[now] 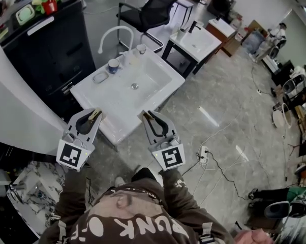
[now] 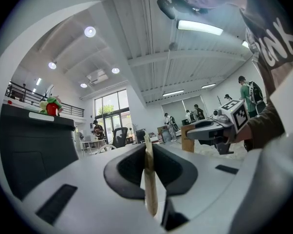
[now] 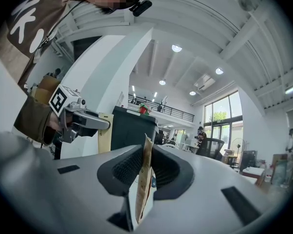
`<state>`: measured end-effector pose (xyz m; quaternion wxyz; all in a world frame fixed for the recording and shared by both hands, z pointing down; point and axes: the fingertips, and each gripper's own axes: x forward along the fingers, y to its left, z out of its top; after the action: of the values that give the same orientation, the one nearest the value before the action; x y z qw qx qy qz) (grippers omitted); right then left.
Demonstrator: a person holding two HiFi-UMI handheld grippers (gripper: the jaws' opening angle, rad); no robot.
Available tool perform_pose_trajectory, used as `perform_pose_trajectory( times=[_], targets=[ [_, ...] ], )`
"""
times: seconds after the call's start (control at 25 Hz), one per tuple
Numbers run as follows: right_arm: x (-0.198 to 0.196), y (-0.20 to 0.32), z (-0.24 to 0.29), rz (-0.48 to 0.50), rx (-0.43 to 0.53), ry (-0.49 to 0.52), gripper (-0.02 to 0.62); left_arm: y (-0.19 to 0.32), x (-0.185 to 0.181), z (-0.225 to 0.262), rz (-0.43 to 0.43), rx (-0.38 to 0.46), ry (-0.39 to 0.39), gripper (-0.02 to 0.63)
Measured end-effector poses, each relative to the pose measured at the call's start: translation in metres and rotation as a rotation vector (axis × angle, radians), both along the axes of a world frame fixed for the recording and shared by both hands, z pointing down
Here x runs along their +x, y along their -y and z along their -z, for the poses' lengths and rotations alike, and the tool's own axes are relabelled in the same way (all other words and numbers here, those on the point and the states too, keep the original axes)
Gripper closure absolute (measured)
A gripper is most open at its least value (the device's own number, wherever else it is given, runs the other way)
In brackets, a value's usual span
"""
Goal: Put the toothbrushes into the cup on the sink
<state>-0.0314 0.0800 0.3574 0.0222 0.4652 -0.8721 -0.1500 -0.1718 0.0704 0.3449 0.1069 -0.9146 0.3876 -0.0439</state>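
A white sink (image 1: 158, 70) stands ahead of me, with a blue cup (image 1: 113, 65) on its back left rim beside the curved white faucet (image 1: 114, 35). My left gripper (image 1: 95, 114) hovers at the sink's near left corner, shut on a thin tan toothbrush handle (image 2: 150, 179) that stands on edge between the pads. My right gripper (image 1: 145, 115) hangs over the sink's near edge, shut on a flat brown-and-white toothbrush packet (image 3: 142, 189). Each gripper shows in the other's view: the right gripper (image 2: 212, 128) and the left gripper (image 3: 83, 121). Both are well short of the cup.
A soap dish (image 1: 100, 77) and a clear glass (image 1: 141, 49) sit on the sink's back rim. A black cabinet (image 1: 46, 50) stands left of the sink, an office chair (image 1: 153, 9) and a second washstand (image 1: 196, 42) behind. Cables and a power strip (image 1: 204, 155) lie on the floor to the right.
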Motion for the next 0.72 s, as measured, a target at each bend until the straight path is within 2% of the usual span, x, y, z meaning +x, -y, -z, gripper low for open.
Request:
perform_pose_trajectory(
  times=[0.28, 0.52, 0.72],
  targets=[
    [0.012, 0.049, -0.013, 0.007, -0.022, 0.022, 0.531, 0.046, 0.010, -0.009, 0.017, -0.010, 0.008, 0.568],
    [0.030, 0.128, -0.027, 0.064, -0.019, 0.025, 0.531, 0.116, 0.030, -0.020, 0.070, -0.021, 0.017, 0.568],
    [0.054, 0.201, -0.026, 0.104, -0.044, 0.044, 0.531, 0.172, 0.049, -0.024, 0.126, -0.064, 0.012, 0.568]
  ],
)
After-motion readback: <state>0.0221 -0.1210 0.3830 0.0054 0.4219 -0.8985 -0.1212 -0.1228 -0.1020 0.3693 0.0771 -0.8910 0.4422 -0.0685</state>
